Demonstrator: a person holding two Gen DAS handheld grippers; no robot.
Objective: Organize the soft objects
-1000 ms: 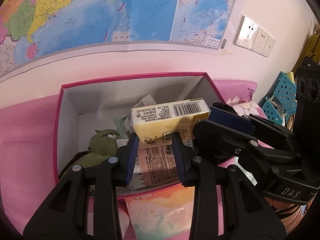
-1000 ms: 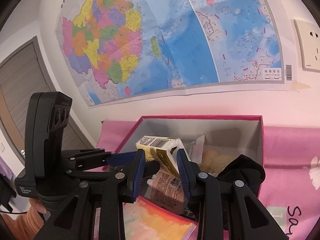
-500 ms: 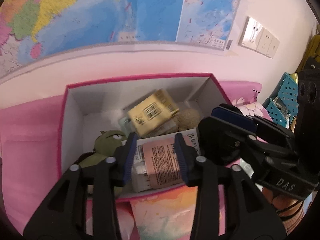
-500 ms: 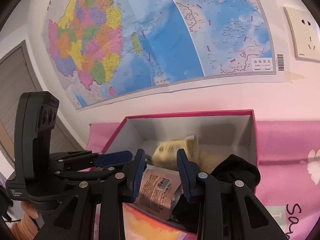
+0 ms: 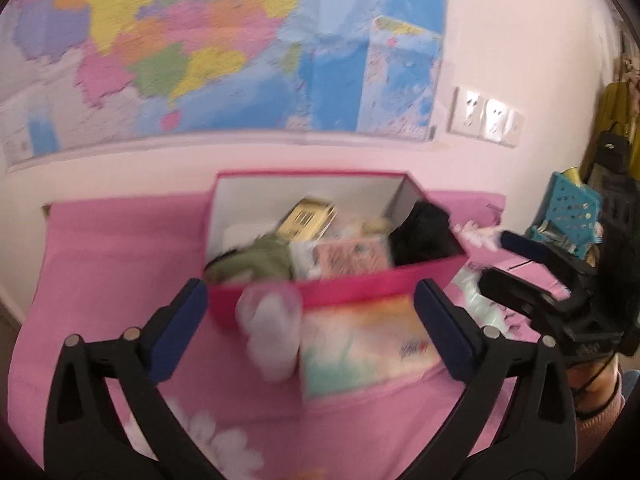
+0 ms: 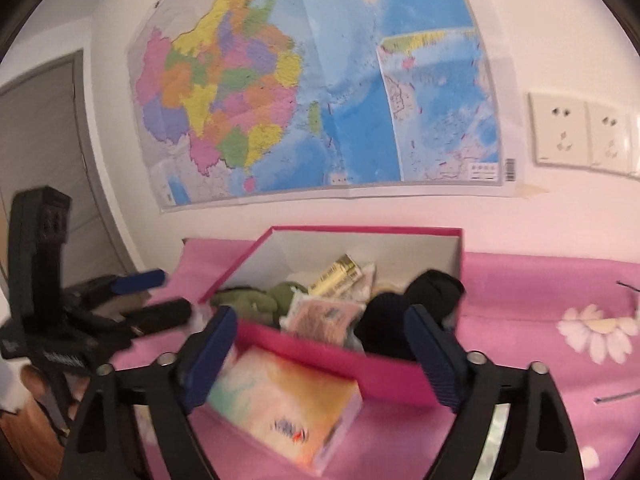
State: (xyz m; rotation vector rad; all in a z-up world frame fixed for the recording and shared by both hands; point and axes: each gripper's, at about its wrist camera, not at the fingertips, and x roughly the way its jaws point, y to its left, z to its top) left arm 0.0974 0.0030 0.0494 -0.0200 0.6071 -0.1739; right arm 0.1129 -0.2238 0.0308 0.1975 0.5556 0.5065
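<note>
Two tools, left tool (image 5: 310, 320) and right tool (image 6: 320, 354), jaws just sprung wide, empty. Soft pastel-printed tissue pack (image 6: 280, 404) lies at six o'clock of pink cardboard box (image 6: 332, 356): light, squashy; grip across its short sides.

Left gripper (image 5: 310, 322) and right gripper (image 6: 320, 354) side by side, tilted downward, jaws just spread wide, nothing between them.

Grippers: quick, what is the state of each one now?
Left gripper: jaws just opened wide, holding nothing.
Right gripper: jaws just opened wide, holding nothing.
</note>
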